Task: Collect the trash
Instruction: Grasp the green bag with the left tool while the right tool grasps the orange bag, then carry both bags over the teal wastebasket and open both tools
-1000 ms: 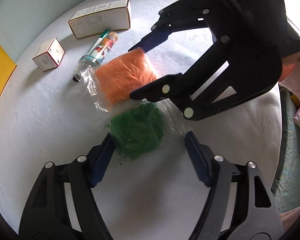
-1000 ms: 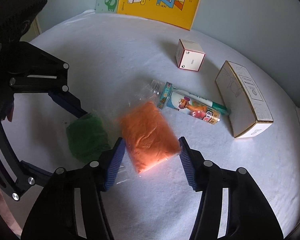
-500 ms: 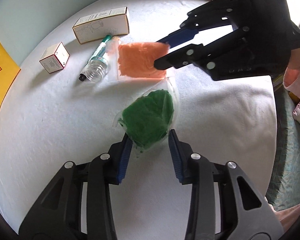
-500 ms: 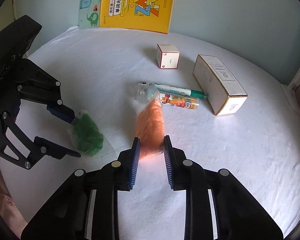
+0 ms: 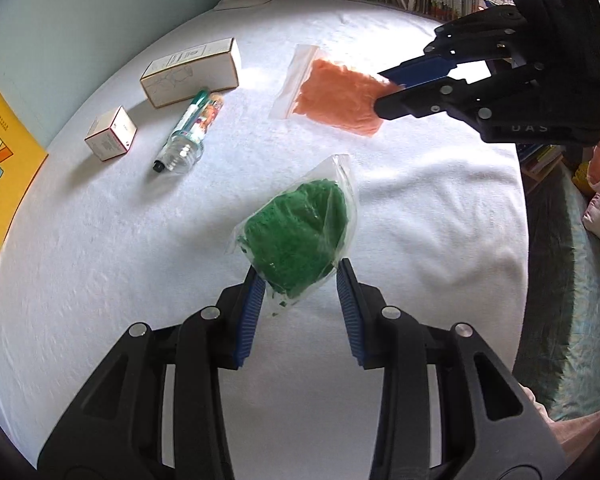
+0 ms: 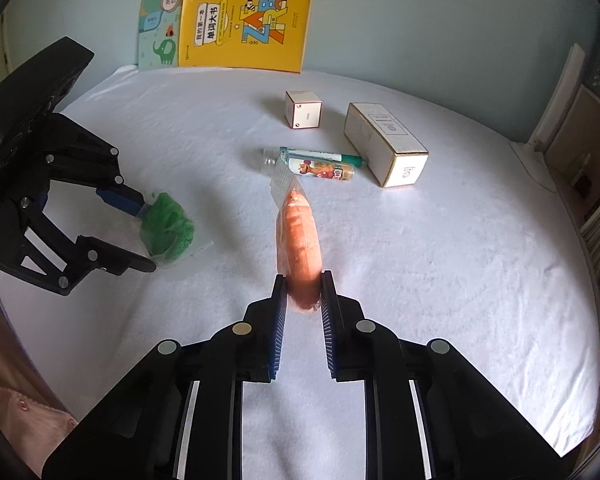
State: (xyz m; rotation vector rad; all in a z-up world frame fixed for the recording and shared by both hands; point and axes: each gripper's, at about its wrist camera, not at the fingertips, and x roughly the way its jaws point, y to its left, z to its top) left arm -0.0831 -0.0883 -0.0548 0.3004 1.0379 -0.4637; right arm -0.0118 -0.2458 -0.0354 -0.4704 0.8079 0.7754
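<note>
- Already, the left gripper (image 5: 300, 276) had gone from jaws spread wide around the green bag (image 5: 300, 236) to jaws pinched on its near end; the bag, which had lain flat on the white cloth (image 5: 140, 280) a second before, now hung clear of it, tilted up and away from the pads.
- Likewise the right gripper (image 6: 303, 286) had shut: a second earlier its jaws stood open either side of the orange bag (image 6: 298, 236), and now they were clamped hard on the bag's near edge, with the bag turned on edge and lifted off the cloth.
- Seen from the left wrist, the orange bag had drawn away from the green one; they had been touching, and now they were well apart.
- So both soft bags counted as picked up, one per gripper, and the next job, as I judged it, was carrying them to a bin, which no view showed.
- Farther off, the plastic bottle (image 6: 312, 166), the small box (image 6: 304, 110) and the long carton (image 6: 388, 144) lay where they had been, untouched on the cloth, probably still to be collected.
- Beyond them, the yellow book (image 6: 244, 24) leaned against the wall as before.
</note>
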